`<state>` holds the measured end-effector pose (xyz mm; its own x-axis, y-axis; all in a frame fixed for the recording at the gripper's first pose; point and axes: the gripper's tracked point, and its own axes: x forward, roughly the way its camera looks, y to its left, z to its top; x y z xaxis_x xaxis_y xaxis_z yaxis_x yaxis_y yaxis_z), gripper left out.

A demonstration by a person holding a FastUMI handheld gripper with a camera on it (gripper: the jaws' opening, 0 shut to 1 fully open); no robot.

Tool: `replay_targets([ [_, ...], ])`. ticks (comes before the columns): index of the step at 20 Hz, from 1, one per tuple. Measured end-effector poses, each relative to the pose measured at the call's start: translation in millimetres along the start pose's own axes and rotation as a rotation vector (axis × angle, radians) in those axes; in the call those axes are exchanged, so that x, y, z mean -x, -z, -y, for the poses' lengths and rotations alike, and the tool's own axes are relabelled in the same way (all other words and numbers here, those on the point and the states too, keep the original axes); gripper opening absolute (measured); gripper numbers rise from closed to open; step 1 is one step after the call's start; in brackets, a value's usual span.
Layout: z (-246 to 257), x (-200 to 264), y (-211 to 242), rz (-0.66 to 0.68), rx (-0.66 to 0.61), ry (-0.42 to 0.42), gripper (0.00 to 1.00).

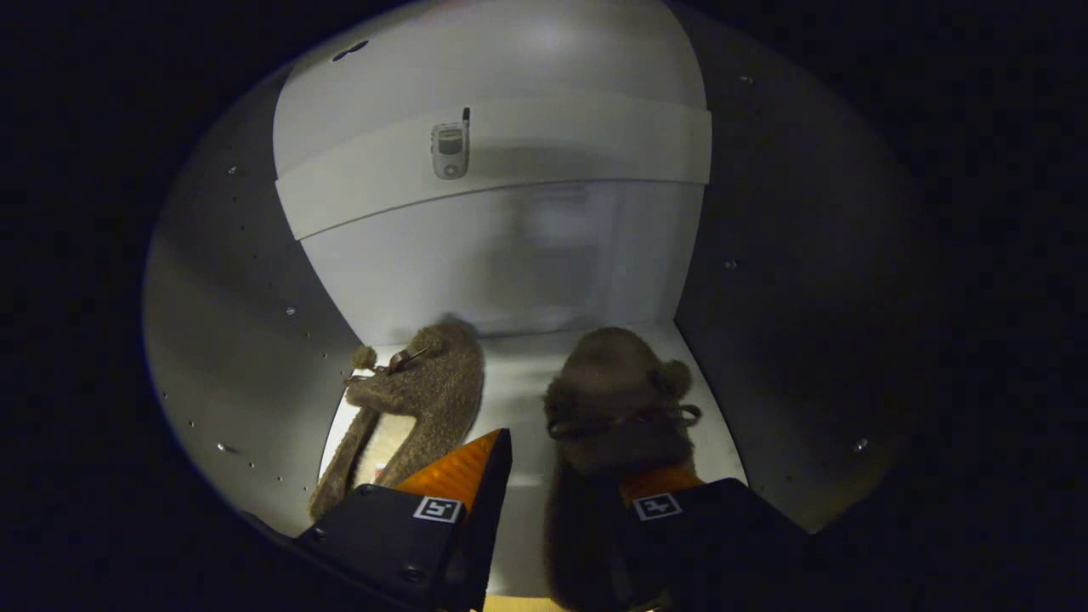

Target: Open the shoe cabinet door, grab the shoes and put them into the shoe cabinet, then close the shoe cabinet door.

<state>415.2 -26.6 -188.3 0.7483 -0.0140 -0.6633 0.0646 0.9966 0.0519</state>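
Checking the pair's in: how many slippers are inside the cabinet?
2. One slipper lies beyond the tongs' left finger; the other slipper sits between the open fingers, against the right one.

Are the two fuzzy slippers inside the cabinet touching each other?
Apart. The gripper view shows a bare strip of the shelf between the left slipper and the right slipper. The gripper has its jaws open.

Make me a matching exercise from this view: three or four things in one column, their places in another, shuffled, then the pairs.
Things:
1. left slipper
2. right slipper
3. phone-like device
4. gripper

Places:
A. on the upper shelf's front edge
B. open, one finger over a slipper
C. beside the cabinet's left wall, lying free
D. partly under a finger

Pairs: 1-C, 2-D, 3-A, 4-B
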Motion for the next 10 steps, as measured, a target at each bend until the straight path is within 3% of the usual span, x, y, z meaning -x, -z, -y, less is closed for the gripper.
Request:
replay_targets([
  [1,-1,9,6,-0.007,0.004,0.003,0.62],
  [4,-6,42,9,0.037,-0.008,0.004,0.86],
  [8,-26,109,3,0.156,-0.001,-0.016,0.99],
  [10,-41,152,8,0.228,0.004,-0.048,0.99],
])
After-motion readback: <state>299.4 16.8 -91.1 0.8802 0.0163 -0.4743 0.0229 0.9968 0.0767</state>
